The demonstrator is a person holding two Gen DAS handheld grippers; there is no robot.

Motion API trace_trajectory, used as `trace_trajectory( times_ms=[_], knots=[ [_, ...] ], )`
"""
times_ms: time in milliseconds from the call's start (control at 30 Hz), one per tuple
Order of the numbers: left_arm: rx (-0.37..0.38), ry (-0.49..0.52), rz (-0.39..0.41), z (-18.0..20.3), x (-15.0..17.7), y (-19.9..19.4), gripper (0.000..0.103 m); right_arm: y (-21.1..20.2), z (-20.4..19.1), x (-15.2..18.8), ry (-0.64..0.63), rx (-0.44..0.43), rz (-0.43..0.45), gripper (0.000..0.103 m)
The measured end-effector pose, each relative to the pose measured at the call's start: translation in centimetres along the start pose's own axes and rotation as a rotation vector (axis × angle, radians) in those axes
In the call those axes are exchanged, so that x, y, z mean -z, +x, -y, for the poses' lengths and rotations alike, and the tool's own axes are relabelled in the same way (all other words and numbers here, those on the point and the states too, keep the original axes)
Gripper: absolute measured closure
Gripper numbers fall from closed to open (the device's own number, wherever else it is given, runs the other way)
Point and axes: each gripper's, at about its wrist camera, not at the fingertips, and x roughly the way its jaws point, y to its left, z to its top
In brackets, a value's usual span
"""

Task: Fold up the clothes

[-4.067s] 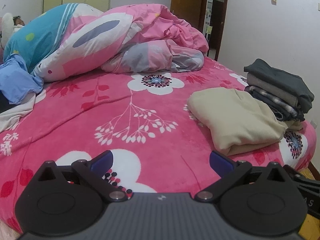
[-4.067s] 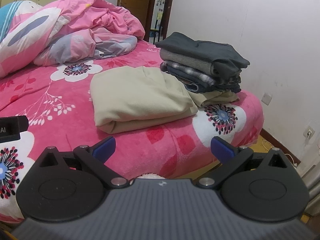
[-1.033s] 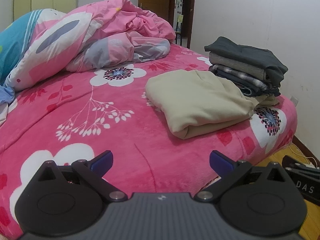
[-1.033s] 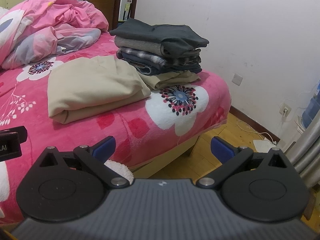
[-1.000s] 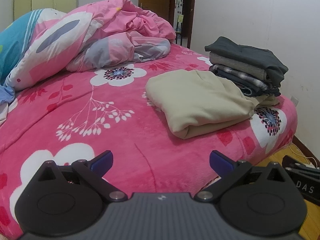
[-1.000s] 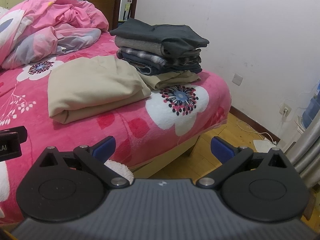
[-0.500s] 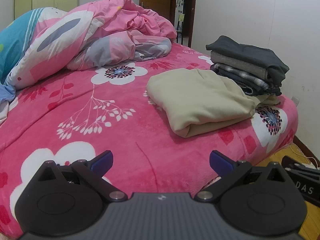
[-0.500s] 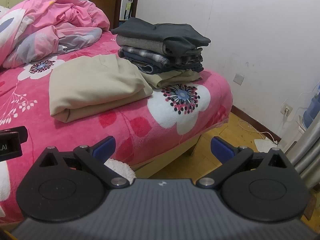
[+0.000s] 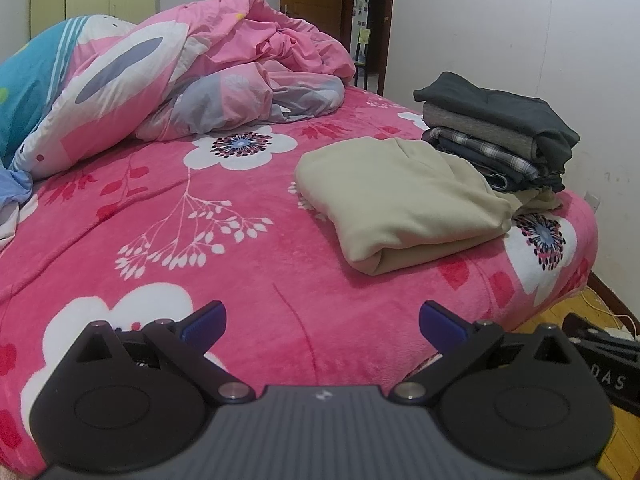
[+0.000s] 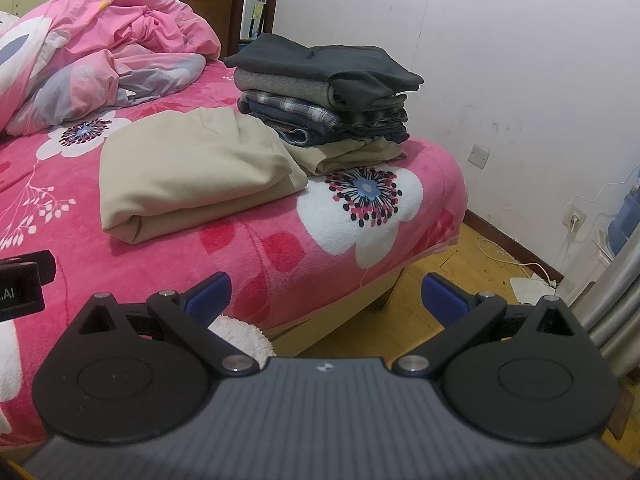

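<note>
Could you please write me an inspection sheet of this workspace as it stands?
Surface: pink floral blanket covers the bed.
Job's things: folded beige garment lies beside a stack of folded clothes near the bed corner.
Clutter: crumpled pink duvet at the far side.
Grippers: left gripper and right gripper open, holding nothing.
Cables: white cable on the floor, wall socket.
Surroundings: white wall, wooden floor, open doorway.

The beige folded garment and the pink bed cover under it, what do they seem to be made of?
The beige folded garment looks like soft matte knit, perhaps fleece or cotton jersey: thick rounded folds, no sheen. The pink bed cover looks like plush fleece, since its flowered surface shows a fuzzy nap. Fibre type cannot be told.
</note>
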Motion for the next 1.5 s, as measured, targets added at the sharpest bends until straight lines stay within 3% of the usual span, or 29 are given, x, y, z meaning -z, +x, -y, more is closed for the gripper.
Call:
trace_trajectory(
  times_ms=[1500],
  knots=[
    [-0.005,-0.001,-0.003,-0.26,-0.15,0.10,0.000,0.27,-0.47,-0.21,-0.011,-0.015,-0.002,0.001]
  ],
)
